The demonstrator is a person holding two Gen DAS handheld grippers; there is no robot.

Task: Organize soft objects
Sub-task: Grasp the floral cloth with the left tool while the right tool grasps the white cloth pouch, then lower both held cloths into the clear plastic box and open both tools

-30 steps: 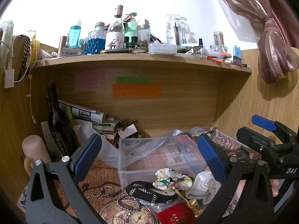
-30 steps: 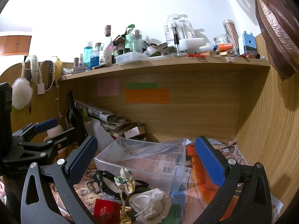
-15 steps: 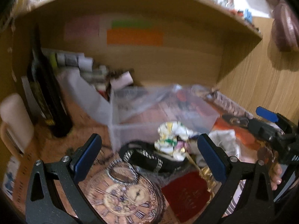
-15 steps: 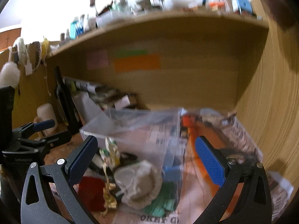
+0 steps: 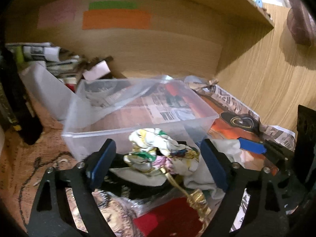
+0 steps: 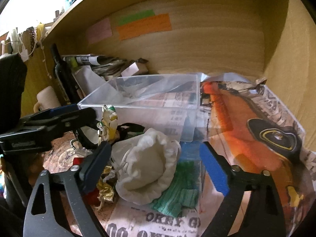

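Both grippers are wide open and hold nothing. Each has 2 blue pads spread far apart over a messy pile of soft things on the desk.

Left gripper [image 5: 158,165] hangs right over the flowery scrunchie [image 5: 162,152]. That scrunchie sits between the 2 pads, in the middle of the gap, but the pads do not touch it. It lies just in front of the clear plastic box [image 5: 138,128], resting against its near wall. It is bunched up and a bit longer from side to side, so it lies across the gap from one pad toward the other.

Right gripper [image 6: 156,167] hangs over the white cloth pouch [image 6: 146,167]. The pouch is a fat round lump, sitting closer to the left pad than the right one. A green knit cloth [image 6: 175,193] pokes out from under it. The pouch lies just in front of the near corner of the box.

I think the soft things should go into the box, which has no soft things in it yet. The box is straight ahead of both grippers, so each thing only needs a short lift up and forward over the wall.

The left gripper is nearer the scrunchie and the right one is nearer the pouch. A gold tassel bag [image 5: 197,199] and a red pouch [image 5: 167,217] lie close below the scrunchie, so a low pinch might grab them too.
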